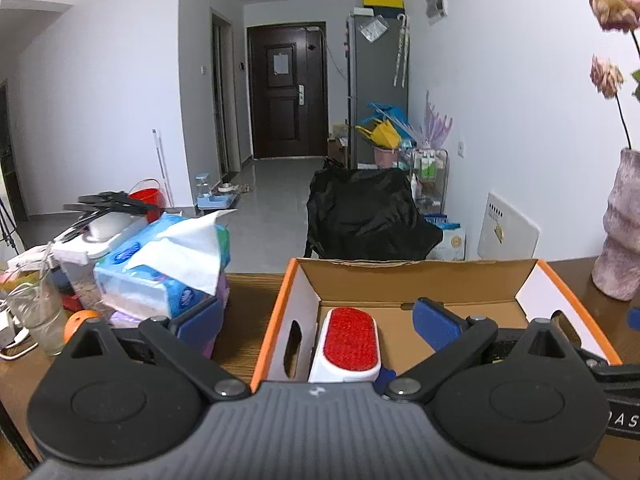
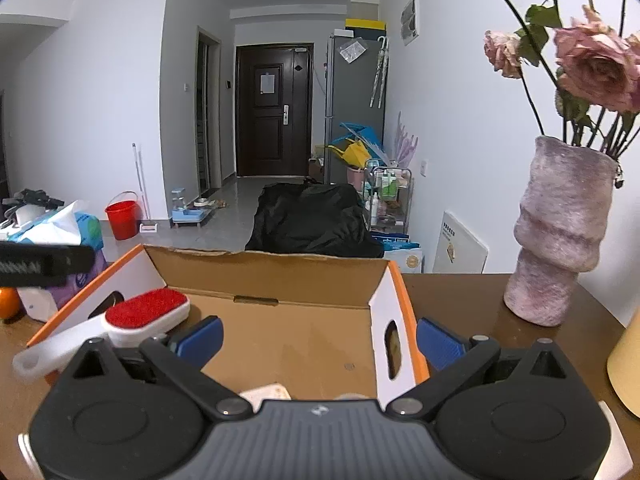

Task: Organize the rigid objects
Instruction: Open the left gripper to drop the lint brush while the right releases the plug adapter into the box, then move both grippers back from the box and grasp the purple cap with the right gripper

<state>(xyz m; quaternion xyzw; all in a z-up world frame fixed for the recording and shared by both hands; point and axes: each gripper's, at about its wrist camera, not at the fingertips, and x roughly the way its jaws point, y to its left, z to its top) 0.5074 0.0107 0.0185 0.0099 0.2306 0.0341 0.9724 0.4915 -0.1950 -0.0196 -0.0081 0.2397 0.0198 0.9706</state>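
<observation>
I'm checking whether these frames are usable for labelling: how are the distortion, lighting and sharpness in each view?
Left wrist view: strong fisheye bending with dark corners, and the lint brush in the cardboard box is sharp in even, cool light. Right wrist view: the same curvature, which bows the pink vase.

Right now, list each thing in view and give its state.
Cardboard box: open, flaps up.
Lint brush: in the box, handle sticking out over its edge.
Left gripper: open, holding nothing.
Right gripper: open, astride the box's right wall.
Vase: upright, holding wilted roses.
</observation>
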